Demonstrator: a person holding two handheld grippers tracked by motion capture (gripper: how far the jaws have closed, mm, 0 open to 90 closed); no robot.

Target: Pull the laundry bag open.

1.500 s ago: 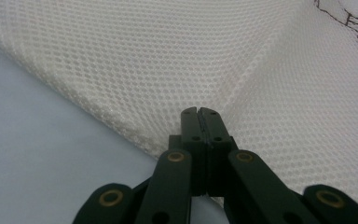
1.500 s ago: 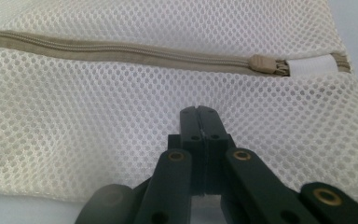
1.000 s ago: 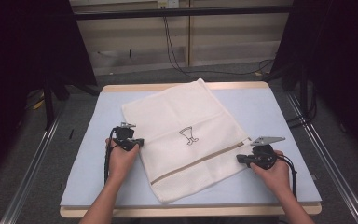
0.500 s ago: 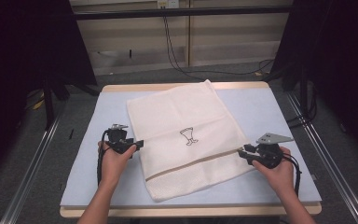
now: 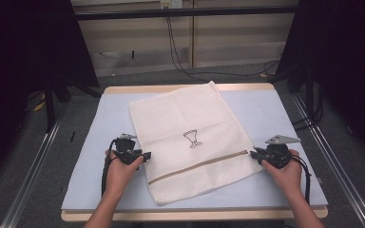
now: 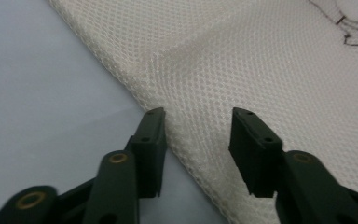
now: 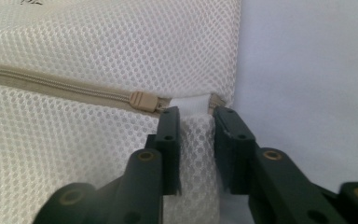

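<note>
Mesh bag between closing left gripper jaws.

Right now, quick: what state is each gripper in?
Left gripper: open, closing; fingers straddle the mesh bag edge, not pinching it.
Right gripper: closing on a fold of the bag beside the zipper; fingers touch it.

The mesh bag lies on the table, seemingly midway between both tools.

White mesh laundry bag lies flat on table (tan zipper closed), angled.
</note>
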